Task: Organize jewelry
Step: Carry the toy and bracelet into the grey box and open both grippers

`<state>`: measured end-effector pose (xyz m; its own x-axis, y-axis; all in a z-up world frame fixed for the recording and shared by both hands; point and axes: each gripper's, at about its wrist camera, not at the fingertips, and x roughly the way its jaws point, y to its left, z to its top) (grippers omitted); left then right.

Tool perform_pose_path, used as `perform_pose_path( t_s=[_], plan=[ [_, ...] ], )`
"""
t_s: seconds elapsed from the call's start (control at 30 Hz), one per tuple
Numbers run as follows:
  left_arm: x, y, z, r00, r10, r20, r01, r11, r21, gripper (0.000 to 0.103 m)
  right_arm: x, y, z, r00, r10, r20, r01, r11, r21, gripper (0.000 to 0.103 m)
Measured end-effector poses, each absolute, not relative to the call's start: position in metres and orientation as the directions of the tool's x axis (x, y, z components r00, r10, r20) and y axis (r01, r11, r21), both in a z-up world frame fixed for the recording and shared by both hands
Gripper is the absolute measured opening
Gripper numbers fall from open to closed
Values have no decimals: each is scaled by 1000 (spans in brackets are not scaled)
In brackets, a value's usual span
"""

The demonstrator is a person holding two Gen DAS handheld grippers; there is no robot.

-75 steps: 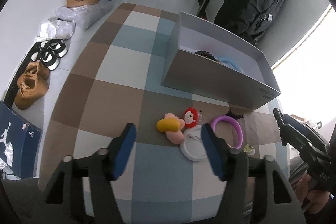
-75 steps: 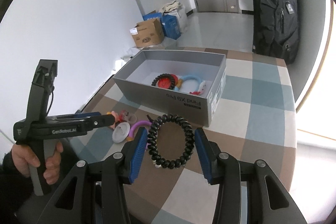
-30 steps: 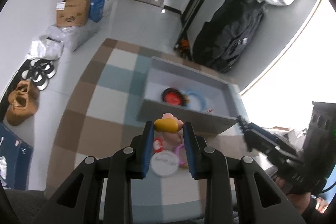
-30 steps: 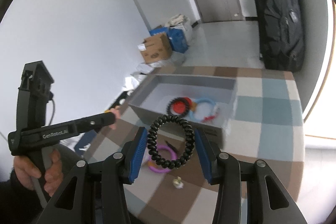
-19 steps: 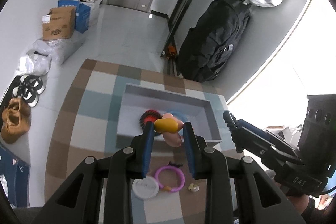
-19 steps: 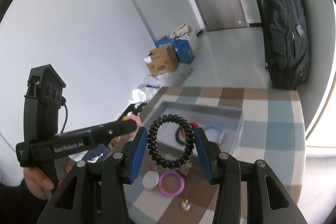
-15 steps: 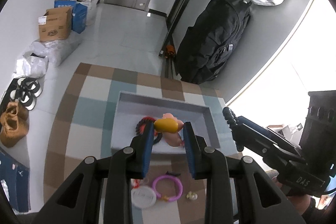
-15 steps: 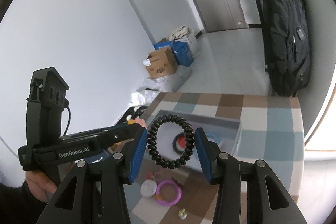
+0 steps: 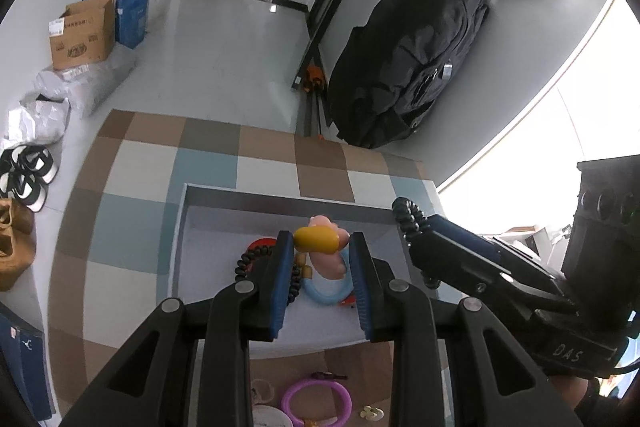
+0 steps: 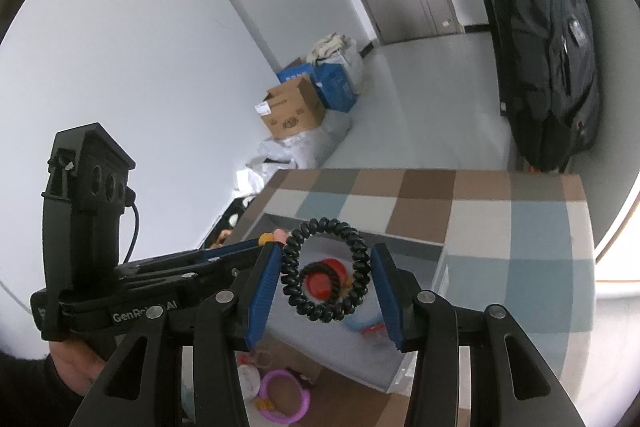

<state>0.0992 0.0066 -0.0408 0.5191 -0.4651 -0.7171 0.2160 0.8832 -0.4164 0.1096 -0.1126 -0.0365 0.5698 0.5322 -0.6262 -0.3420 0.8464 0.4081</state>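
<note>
The left gripper [image 9: 320, 247] is clamped on a soft pink-and-yellow hair clip [image 9: 320, 243], held above the open grey cardboard box [image 9: 280, 201] on the checked counter [image 9: 160, 163]. The right gripper [image 10: 326, 277] pinches a black spiral coil hair tie [image 10: 324, 277], a springy ring, over the same box. Inside lie a red-centred black coil [image 10: 320, 279] and a pale blue ring [image 9: 320, 293]. In front of the box sits a purple ring [image 9: 316, 401] and what may be a small white disc [image 10: 248, 379].
</note>
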Motion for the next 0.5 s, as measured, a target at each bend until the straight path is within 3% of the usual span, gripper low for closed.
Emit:
perform_pose_path(
  t_s=[0.5],
  plan=[
    [111,4,-52,486,-456,-746,205,889,-410,23,120,-117,-55,526,527,-668,-293,849,439,47]
  ],
)
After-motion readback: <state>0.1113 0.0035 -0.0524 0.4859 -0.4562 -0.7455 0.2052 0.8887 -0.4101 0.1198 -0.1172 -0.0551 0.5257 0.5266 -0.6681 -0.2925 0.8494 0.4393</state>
